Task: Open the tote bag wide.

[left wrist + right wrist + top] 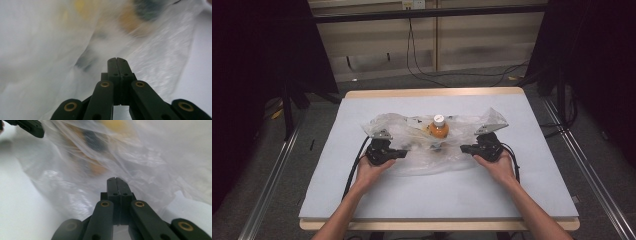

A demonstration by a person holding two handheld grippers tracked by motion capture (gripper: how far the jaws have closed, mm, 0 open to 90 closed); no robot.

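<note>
A: What's on the table [362, 190]?
B: A clear bag [432, 150], spread at its centre, with an orange bottle [438, 128] standing upright at the bag's 12 o'clock.
A: The grippers?
B: Left gripper [382, 136] pinches the bag's edge at 9 o'clock, right gripper [484, 131] at 3 o'clock. Both have their jaws pressed together on the plastic.

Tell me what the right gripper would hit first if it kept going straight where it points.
Most likely the clear plastic bag, which lies crumpled right ahead of the right gripper; the orange bottle sits deeper inside.
</note>
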